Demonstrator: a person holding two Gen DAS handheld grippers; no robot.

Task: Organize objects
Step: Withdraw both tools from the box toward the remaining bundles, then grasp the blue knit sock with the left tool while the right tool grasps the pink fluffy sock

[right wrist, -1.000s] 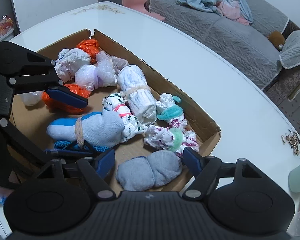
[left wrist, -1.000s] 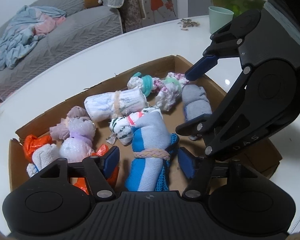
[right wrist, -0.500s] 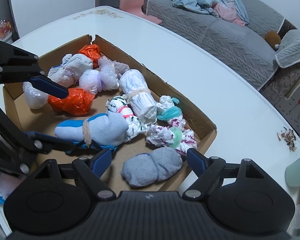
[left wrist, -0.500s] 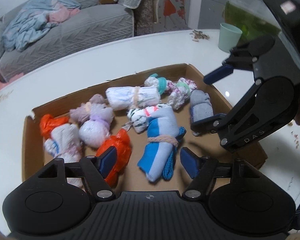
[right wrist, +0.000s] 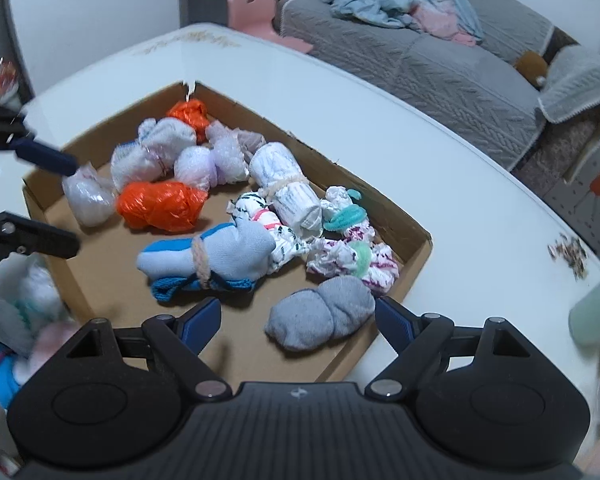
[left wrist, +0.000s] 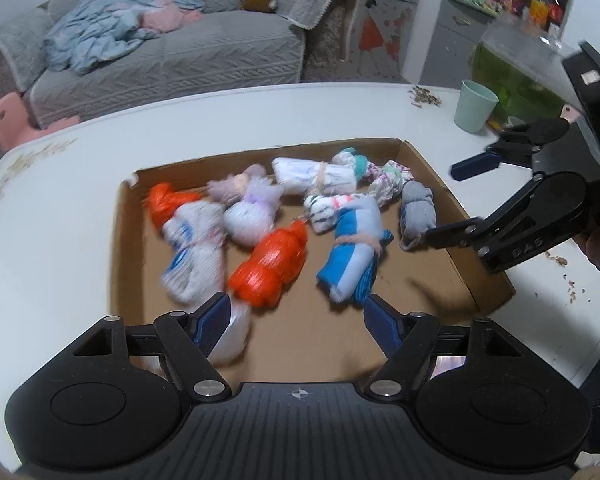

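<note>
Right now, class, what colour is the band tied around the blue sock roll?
Pale pinkish beige band; the right wrist view shows it best.

Cardboard tray [left wrist: 118, 240] of bundled socks on white table [left wrist: 52, 240], blue sock bundle [left wrist: 354, 246] mid-tray

Cardboard tray [right wrist: 414, 258] sits on the table [right wrist: 340, 92], rolled sock bundles [right wrist: 236, 256] lying inside it. Cup [left wrist: 475, 105] stands right of the tray, sofa [left wrist: 172, 60] behind the table.

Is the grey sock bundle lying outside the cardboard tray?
No, the grey sock bundle lies inside the cardboard tray, in its near corner, beside the patterned bundle with the green band.
</note>
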